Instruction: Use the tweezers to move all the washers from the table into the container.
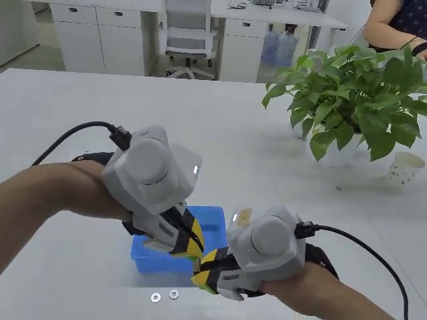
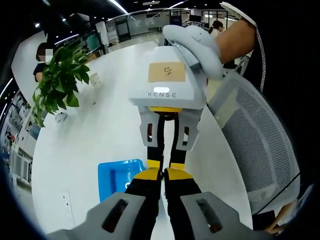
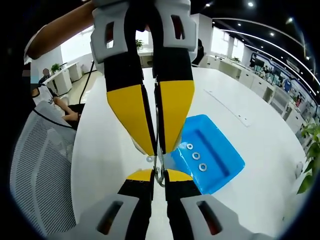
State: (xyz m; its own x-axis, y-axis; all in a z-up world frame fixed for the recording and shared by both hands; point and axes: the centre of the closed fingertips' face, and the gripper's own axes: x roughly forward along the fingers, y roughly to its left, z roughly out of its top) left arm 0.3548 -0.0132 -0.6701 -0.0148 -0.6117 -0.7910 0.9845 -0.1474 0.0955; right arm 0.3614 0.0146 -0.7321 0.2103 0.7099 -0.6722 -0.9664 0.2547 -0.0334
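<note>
Two hand-held grippers meet tip to tip over the front edge of a blue container [image 1: 208,219]. The left gripper [image 1: 194,249] and the right gripper [image 1: 203,268] both have their jaws pressed nearly together on thin metal tweezers [image 3: 158,167]. Three washers [image 3: 195,156] lie inside the container, and two loose washers [image 1: 155,297] lie on the table [image 1: 80,100] just in front of it.

White table [image 1: 200,127]; potted plant [image 1: 353,87]; white cabinets [image 1: 93,33], office chair [image 1: 189,37] behind; ceiling light strips [image 2: 119,6].

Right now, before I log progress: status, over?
Left gripper, right gripper both shut on tweezers, tip to tip. Three washers in container, two on table. Plant well clear.
</note>
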